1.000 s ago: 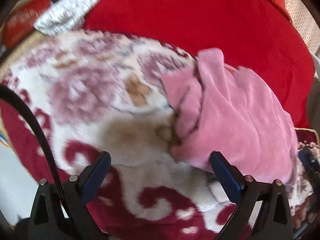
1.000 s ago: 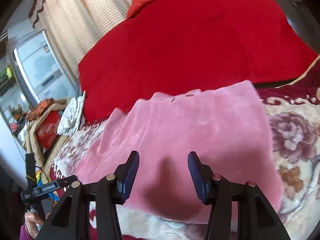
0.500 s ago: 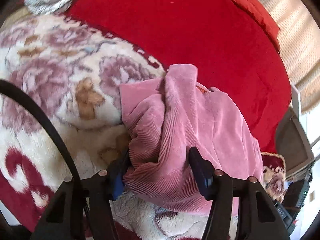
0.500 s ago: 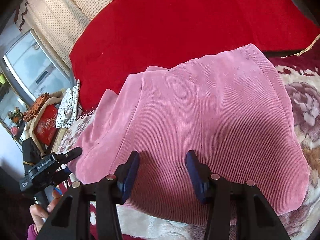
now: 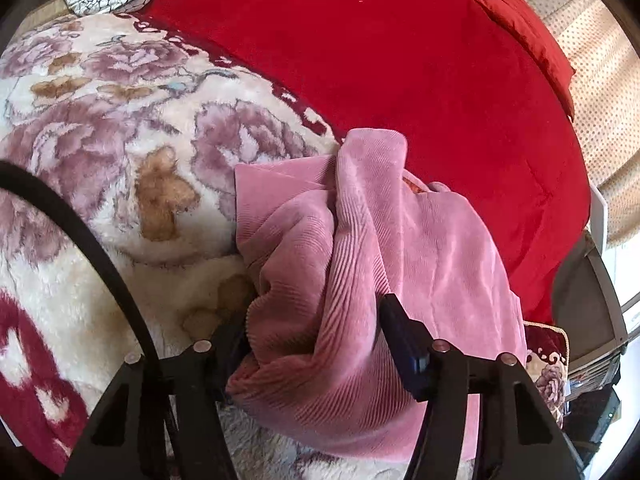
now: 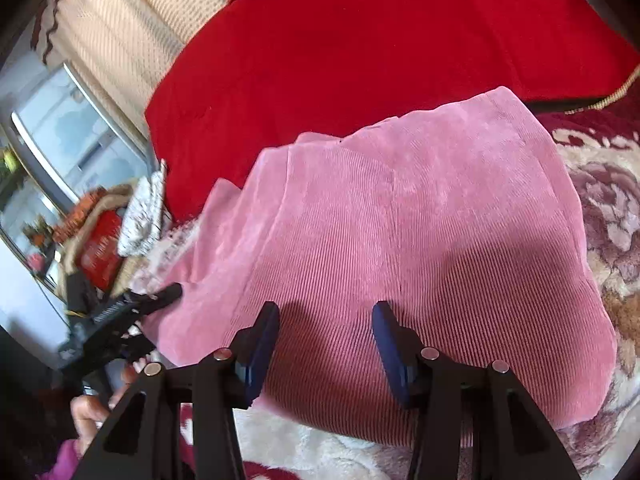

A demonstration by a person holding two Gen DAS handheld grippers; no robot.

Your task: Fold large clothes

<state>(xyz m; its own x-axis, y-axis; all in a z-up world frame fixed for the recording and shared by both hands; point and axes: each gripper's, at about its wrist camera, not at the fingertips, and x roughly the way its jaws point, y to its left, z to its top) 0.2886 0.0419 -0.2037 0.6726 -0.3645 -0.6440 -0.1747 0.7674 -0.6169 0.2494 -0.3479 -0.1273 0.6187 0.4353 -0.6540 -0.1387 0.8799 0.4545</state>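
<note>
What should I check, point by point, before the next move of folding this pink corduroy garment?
1. Left hand-held gripper has a bunched fold of the pink corduroy garment between its fingers, jaws opening: ok.
2. Right hand-held gripper grips cloth: not ok; its fingers rest apart over the flat fabric.
3. Right side of garment lies smooth: ok.
4. Left end is tidy: not ok, crumpled.
5. Garment rests fully on the floral blanket: cannot tell; its far edge meets the red quilt.
</note>
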